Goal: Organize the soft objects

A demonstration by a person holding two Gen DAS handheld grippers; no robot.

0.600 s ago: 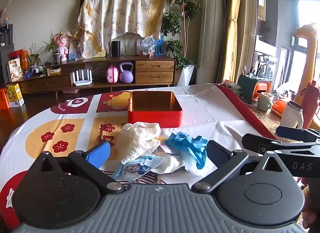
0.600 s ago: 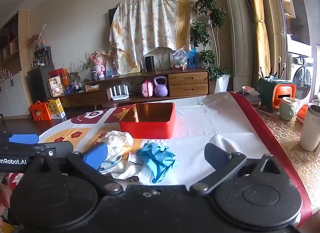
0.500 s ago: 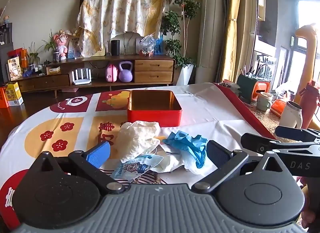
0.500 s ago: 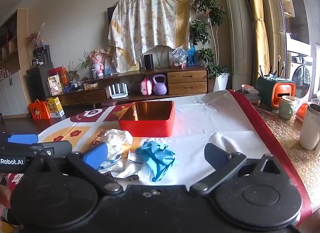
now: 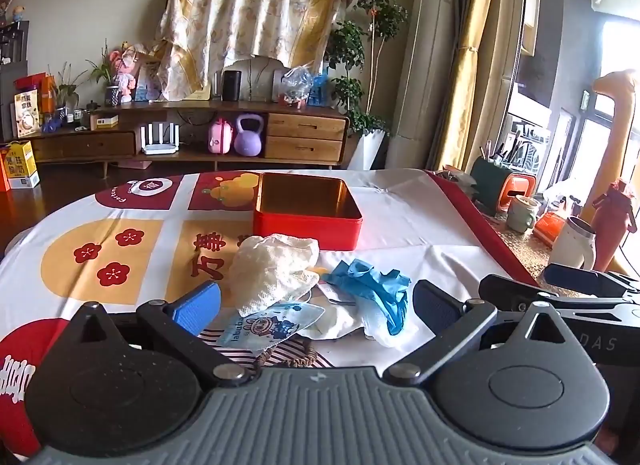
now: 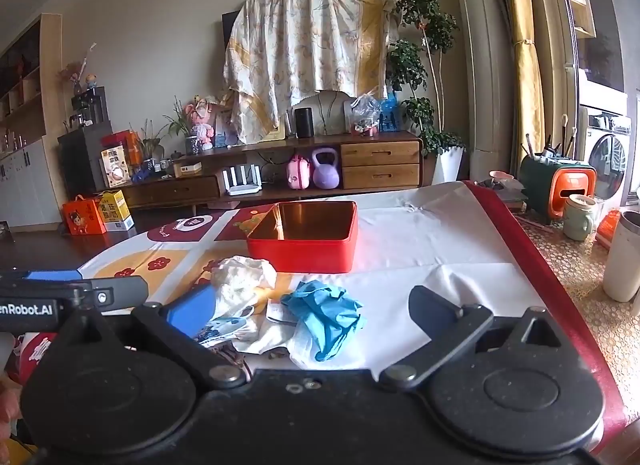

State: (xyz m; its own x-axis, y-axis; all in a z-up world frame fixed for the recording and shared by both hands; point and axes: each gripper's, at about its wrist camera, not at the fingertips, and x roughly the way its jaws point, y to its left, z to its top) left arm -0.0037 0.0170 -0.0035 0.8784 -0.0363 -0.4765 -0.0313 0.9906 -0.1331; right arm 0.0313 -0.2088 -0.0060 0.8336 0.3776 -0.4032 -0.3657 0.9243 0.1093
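Tablecloth (image 5: pixel 400 221) bare right of red tin (image 5: pixel 308 221); both tools wide.

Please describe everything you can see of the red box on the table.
The red box is a shallow square container with rounded corners, probably metal: red outside, shiny gold-brown inside. It has no lid on and looks empty. It sits flat on the printed tablecloth, behind the pile of soft things. The white knitted cloth lies just in front of its near wall; whether they touch is unclear. Neither gripper touches it.
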